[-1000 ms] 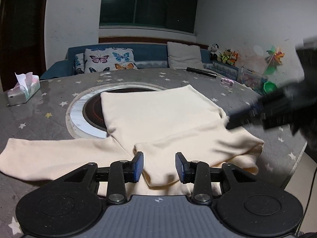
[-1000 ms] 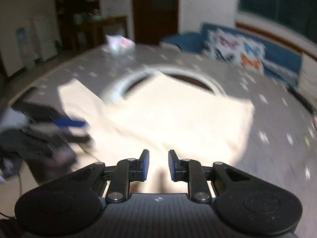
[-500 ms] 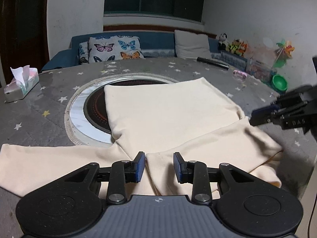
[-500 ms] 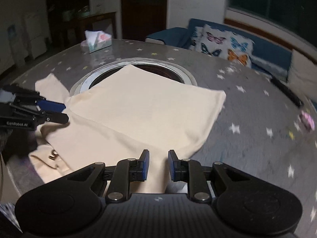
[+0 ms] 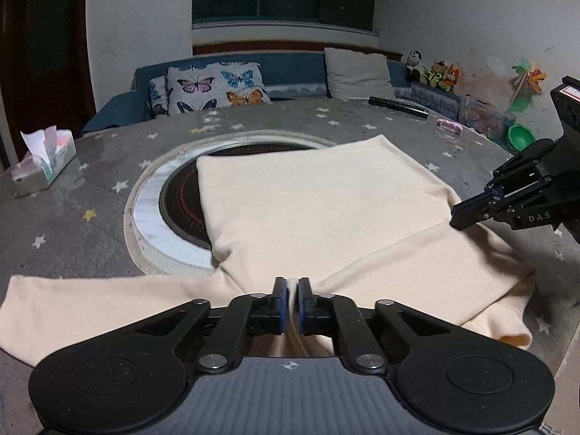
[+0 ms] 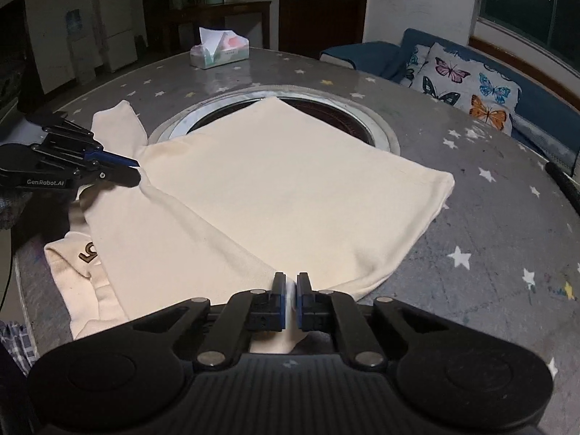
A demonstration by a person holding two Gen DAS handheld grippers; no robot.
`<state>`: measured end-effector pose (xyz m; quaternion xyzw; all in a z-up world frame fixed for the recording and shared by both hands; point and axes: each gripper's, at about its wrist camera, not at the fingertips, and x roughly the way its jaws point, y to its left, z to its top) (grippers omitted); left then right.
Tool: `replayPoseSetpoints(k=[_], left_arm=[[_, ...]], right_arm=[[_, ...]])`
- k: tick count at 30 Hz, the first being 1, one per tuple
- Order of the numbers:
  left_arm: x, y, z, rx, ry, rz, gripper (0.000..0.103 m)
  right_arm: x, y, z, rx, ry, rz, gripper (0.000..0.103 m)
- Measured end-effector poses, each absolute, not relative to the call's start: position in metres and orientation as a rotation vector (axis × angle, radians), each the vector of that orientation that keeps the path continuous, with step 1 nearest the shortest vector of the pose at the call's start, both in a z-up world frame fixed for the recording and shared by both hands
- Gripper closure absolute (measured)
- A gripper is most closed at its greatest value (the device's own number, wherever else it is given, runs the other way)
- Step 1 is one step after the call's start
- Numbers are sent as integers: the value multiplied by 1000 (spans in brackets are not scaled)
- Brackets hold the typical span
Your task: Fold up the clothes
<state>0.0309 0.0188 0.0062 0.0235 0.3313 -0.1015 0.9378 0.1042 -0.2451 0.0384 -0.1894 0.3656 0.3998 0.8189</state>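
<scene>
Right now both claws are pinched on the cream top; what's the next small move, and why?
Probably lift both together and carry the near edge toward the far hem. The left claw and right claw each pinch the cream top, which lies flat, one sleeve still spread.

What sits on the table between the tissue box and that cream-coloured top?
In the right wrist view, between the tissue box and the cream top lies starry grey tablecloth, then the round ring set into the table.
</scene>
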Motion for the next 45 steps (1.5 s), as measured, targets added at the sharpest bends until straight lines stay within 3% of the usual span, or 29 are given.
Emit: replayPoseSetpoints(k=[10,19,28,31,34,45], left_arm=[[47,8,-3,76,690,-197,92],[22,12,14,83,640,-203,92],[1,6,-3,114,677,-231,90],[-4,10,-4,87,675,-218,90],[-9,15,-2,73,669,-201,90],[-20,92,5,-74,667,73,75]], right_arm=[[100,-262,37,-369,775,776,97],[65,-264,53,-359,726,796,84],[36,-270,41,-352,753,757,84],[34,-265,42,-327,750,759,74],[33,-257,35,-332,774,763,73],[51,-194,44,-330,743,770,75]])
